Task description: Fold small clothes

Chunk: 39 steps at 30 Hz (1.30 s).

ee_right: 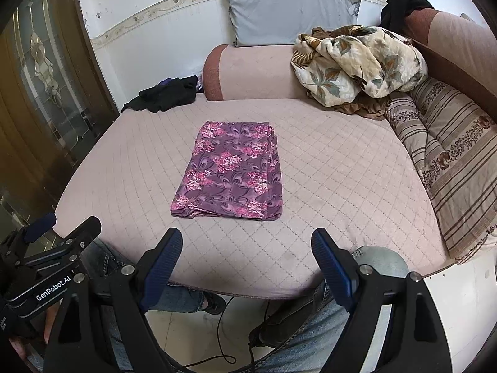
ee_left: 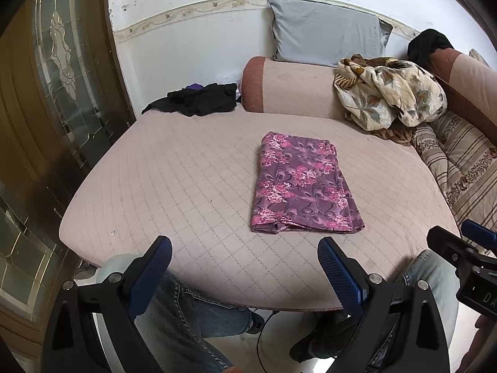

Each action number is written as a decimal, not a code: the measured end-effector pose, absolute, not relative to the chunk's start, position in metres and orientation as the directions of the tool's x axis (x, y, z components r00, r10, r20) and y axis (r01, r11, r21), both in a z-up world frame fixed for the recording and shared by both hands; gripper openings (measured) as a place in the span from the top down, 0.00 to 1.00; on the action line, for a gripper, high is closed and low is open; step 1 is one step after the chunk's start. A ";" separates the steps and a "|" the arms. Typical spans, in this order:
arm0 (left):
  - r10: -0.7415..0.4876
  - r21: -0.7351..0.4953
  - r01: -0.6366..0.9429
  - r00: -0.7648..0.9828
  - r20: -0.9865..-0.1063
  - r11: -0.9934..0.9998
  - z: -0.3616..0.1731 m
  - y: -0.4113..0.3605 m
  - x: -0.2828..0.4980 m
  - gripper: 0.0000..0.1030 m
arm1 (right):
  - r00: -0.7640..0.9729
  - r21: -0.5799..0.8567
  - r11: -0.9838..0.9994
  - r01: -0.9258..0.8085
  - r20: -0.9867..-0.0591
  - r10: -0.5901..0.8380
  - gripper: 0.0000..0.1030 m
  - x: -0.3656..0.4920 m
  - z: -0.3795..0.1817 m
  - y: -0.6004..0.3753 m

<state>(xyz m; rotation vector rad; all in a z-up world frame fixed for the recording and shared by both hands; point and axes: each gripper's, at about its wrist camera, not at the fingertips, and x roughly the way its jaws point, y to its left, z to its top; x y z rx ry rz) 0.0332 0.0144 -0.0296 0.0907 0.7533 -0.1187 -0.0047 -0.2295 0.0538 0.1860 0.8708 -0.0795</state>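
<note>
1. The purple floral garment (ee_left: 303,186) lies folded into a neat rectangle in the middle of the quilted pink bed cover (ee_left: 174,180), well apart from every other cloth.
2. The left gripper (ee_left: 245,267) hangs over the near edge of the bed with its jaws spread wide and nothing between them.
3. The right gripper (ee_right: 247,258) is likewise held back from the garment, jaws wide apart and empty.
4. By its look the garment is thin, light and limp: several layers show at the near hem, so it will likely sag and unfold if lifted by one point.
5. A sound hold would be the near two corners, one per gripper, pinching all layers together.
6. The printed fabric seems smooth and may slide on itself; the stitched diamond quilting beneath looks matte and grippier.
7. A crumpled black garment (ee_left: 198,98) lies at the far left corner, probably next to fold.
8. A bulky leaf-patterned blanket (ee_right: 357,65) is heaped on the bolster at right.
</note>
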 end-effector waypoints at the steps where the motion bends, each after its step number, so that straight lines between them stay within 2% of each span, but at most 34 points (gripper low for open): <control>1: -0.077 0.040 0.143 0.724 -0.685 0.989 -0.029 0.014 0.033 0.05 | 0.642 0.129 0.981 0.147 -0.766 0.005 0.18 -0.005 0.054 -0.229; 39: -0.080 0.057 0.161 0.729 -0.679 0.985 -0.025 0.006 0.030 0.05 | 0.635 0.109 0.986 0.126 -0.772 0.004 0.18 0.001 0.052 -0.240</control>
